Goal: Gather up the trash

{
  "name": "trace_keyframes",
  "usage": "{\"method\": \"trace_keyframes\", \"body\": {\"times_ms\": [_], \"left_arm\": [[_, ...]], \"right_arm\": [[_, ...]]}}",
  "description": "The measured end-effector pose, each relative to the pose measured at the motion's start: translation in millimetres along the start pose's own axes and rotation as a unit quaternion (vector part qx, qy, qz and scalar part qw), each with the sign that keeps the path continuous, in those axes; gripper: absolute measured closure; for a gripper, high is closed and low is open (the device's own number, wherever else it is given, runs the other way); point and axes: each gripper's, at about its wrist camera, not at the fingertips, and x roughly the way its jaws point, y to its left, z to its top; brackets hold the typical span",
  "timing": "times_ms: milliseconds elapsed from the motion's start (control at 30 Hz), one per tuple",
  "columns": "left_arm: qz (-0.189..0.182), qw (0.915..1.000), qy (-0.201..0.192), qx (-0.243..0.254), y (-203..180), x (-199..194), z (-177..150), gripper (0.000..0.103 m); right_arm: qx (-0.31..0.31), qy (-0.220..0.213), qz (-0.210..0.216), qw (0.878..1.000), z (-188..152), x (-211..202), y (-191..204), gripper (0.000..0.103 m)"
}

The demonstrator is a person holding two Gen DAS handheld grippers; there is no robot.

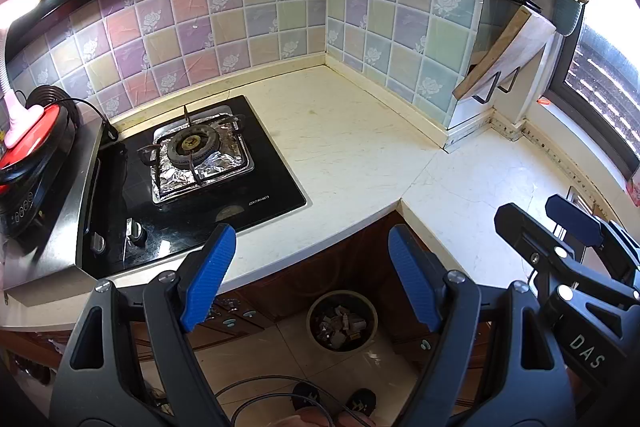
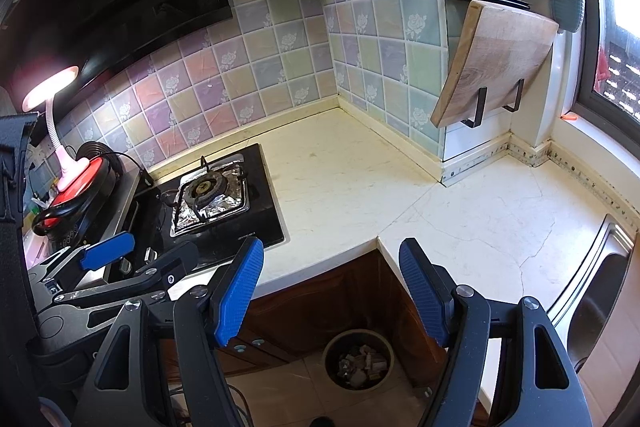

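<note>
The trash bin [image 1: 342,321] sits on the floor, tucked into the corner under the counter [image 1: 352,147]. It is round, with a pale rim, and it is dark inside. Small crumpled bits, grey and brownish, lie in a pile in it. I think it sits there so you can drop things straight down from the counter edge.

You hold your left gripper [image 1: 310,269] above the bin with its blue pads wide apart and nothing between them. Your right gripper [image 2: 332,291] is just beside it, also wide apart and empty. Both point down at a slant, so you can see the bin and the counter at once.

The counter looks bare and clean; I see no trash left on it. To the left is the black stove [image 1: 192,179] with foil round the burner. Further left stands a pink lamp [image 1: 18,67]. A wooden cutting board [image 2: 492,67] hangs on the wall, and a sink [image 2: 600,287] is at the right.
</note>
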Motion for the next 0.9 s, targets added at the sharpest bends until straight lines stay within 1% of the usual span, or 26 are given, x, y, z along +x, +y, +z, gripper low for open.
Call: {"method": "trace_keyframes", "body": {"times_ms": [600,900], "left_arm": [[0.0,1.0,0.002,0.0,1.4,1.6,-1.5,0.027],[0.002,1.0,0.008,-0.003,4.1,4.0,-13.1,0.027]], "right_arm": [[0.0,0.0,0.002,1.0,0.6,2.0,-2.7,0.032],[0.001,0.003,0.004,1.0,-1.3,7.7,-2.8,0.032]]}}
